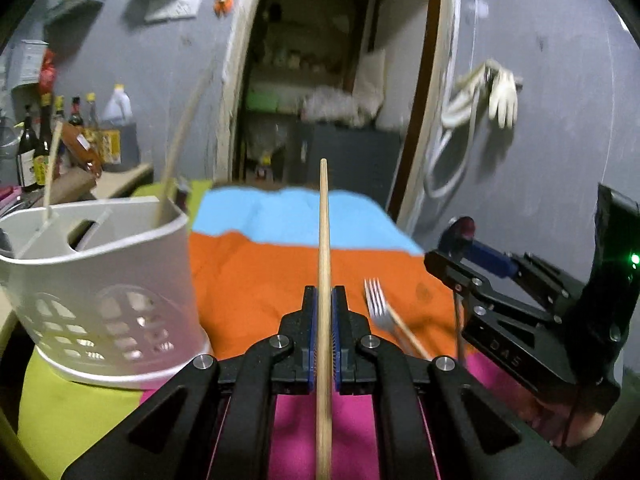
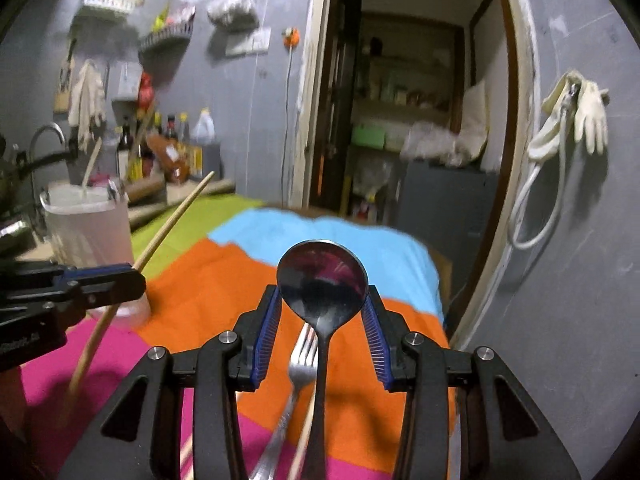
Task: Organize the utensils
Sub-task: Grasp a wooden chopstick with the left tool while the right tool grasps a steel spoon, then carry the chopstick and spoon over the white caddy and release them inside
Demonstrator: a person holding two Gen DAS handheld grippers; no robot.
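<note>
Utensils split between both grippers and the cloth. Left gripper (image 1: pixel 325 300): pads clamped tight on a wooden chopstick (image 1: pixel 324 240), which runs straight ahead toward 12 o'clock, tip raised above the striped cloth (image 1: pixel 260 276). Right gripper (image 2: pixel 323 304): blue pads pressed on either side of a dark spoon (image 2: pixel 322 276), bowl up at 12 o'clock, handle dropping back toward 6 o'clock between the jaws. Spoon is lifted off the cloth.

White utensil caddy (image 1: pixel 100 272) at 9 o'clock in the left wrist view, standing on the green part of the cloth; at least two pale sticks lean out of it, blurred, so I cannot say what kind.

On the orange band, at about 4 o'clock from the left gripper's tips: a metal fork (image 1: pixel 376 304), tines toward 12 o'clock, with a second chopstick (image 1: pixel 408 334) lying just beside it, possibly touching its handle.

Background: bottles (image 1: pixel 36 144) at 9 o'clock, open doorway (image 1: pixel 316 92) at 12 o'clock, pale gloves (image 1: pixel 500 96) hung on the wall at 2 o'clock.
</note>
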